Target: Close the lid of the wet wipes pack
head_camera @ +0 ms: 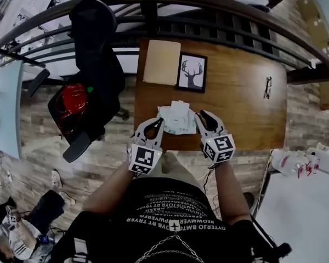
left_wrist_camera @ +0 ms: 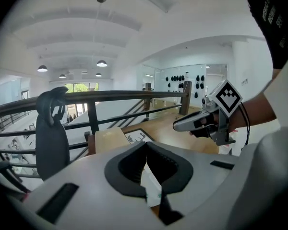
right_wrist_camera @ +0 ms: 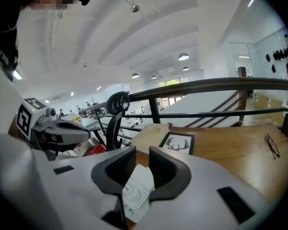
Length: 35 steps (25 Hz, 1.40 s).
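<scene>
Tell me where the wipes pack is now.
Head view: the wipes pack lies by the table's near edge, between the left gripper and right gripper, just in front of the deer picture.

The right hand-held gripper (right_wrist_camera: 142,153) is being held over the desk (right_wrist_camera: 230,152) with its jaws apart. The white wet wipes pack (right_wrist_camera: 137,190) is being seen through the gap, and a framed deer picture (right_wrist_camera: 178,143) is lying beyond.

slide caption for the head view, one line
Left tool and right tool flank a wet wipes pack on a wooden table.
</scene>
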### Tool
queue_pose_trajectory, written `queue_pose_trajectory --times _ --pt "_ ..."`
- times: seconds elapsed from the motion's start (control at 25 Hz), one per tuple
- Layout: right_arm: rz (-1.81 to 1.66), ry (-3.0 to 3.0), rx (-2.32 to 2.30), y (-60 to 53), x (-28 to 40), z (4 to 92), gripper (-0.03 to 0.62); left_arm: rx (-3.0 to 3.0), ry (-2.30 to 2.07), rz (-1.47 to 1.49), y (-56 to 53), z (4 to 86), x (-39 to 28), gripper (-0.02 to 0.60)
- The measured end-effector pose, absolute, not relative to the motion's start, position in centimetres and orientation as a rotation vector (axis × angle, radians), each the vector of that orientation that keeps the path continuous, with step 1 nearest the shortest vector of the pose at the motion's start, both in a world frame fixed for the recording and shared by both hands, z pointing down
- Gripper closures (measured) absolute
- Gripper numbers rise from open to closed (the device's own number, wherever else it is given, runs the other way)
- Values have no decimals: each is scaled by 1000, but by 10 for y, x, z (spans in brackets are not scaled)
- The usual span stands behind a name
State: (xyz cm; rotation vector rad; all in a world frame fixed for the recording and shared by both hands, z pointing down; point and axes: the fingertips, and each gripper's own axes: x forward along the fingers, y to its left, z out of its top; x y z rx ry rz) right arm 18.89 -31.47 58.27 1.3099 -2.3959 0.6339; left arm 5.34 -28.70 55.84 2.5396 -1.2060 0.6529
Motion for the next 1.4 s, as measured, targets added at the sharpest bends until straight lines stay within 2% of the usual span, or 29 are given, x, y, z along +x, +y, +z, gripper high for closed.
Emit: queue_pose_trajectory --times 0.4,0.72,1.4 --pt "750 -2348 1257 -325 179 641 487 2531 -1113 730 -293 614 59 554" --pt "812 -2300 1213 -333 173 694 438 2517 -1029 811 -281 667 70 554" --pt "894 -2203 1106 -340 170 748 407 2446 -891 925 -273 728 87 554"
